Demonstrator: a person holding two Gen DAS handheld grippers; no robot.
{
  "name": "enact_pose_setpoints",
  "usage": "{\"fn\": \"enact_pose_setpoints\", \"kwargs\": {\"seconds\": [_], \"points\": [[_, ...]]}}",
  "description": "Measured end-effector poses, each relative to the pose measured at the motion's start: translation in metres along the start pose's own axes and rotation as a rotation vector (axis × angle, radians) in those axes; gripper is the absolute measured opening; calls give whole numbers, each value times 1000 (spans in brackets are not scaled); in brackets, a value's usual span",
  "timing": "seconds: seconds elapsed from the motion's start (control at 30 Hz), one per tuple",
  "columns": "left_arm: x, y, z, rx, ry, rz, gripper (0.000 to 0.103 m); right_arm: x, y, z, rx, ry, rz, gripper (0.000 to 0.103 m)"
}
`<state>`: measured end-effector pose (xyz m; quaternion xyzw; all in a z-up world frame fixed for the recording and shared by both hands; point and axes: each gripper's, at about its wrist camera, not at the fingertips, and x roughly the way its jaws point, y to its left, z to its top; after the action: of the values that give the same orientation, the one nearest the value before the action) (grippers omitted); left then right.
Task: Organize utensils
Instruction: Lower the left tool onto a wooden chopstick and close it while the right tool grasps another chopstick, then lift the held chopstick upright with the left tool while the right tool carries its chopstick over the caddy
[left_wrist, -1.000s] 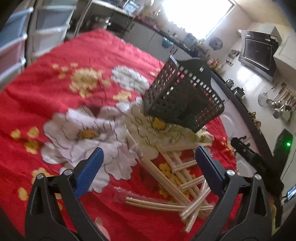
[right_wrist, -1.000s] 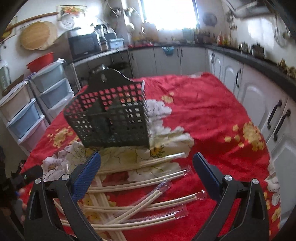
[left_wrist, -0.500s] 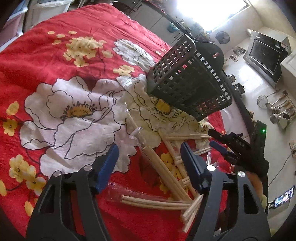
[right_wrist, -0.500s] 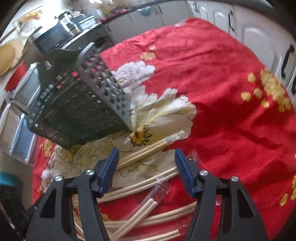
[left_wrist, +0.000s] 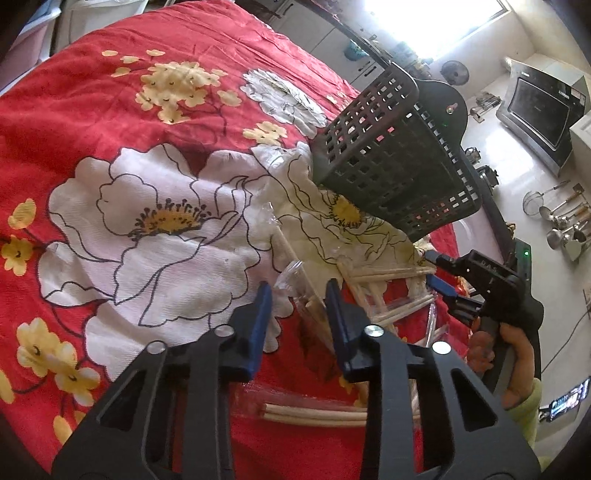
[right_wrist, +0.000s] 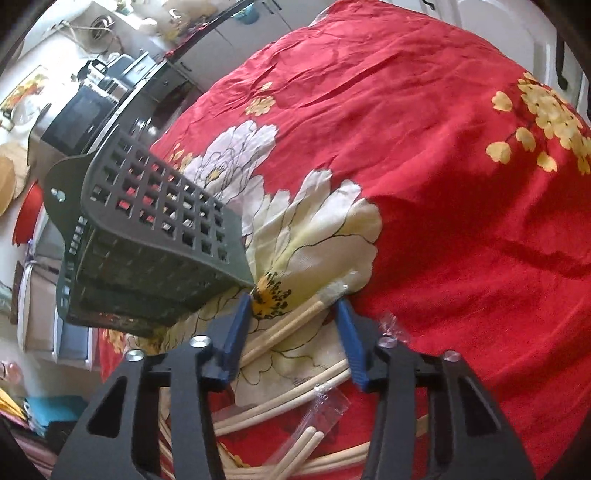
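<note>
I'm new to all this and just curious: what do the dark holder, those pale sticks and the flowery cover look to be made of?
Black holder: likely moulded plastic, matte, with an even grid of square holes.
Chopsticks: probably bamboo or light wood, pale and matte; each pair sits in a clear wrapper, a glossy crinkled film.
Tablecloth: woven fabric, judging by soft creases and a printed flower pattern.

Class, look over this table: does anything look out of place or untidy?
Yes. The black slotted basket holds none that can be seen, while wrapped chopstick pairs lie scattered and crisscrossed on the red floral cloth beside it, some sleeves crumpled open.
</note>
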<state>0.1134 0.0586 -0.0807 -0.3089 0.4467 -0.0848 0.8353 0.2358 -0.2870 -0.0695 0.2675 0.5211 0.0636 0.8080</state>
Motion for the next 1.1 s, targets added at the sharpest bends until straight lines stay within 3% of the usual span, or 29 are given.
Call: {"fn": "enact_pose_setpoints", "kwargs": {"seconds": [0.07,0.2,0.47,0.73,1.1], "points": [[-1,0,0,5,-1,-3,16,0,-4,2,13,-9,-6,23],[-5,-1,2,9,-12,-21,7,-6,-14,4,52,-29,60,16],[-22,-4,15,21,-56,-80,2,-42,-3,1,6,-135,152,11],[-38,-10,34,31,-116,-112,2,-75,29,4,-127,-224,204,9],[-74,-40,62,128,-210,-133,1,-119,76,-2,-325,-307,258,6]]}}
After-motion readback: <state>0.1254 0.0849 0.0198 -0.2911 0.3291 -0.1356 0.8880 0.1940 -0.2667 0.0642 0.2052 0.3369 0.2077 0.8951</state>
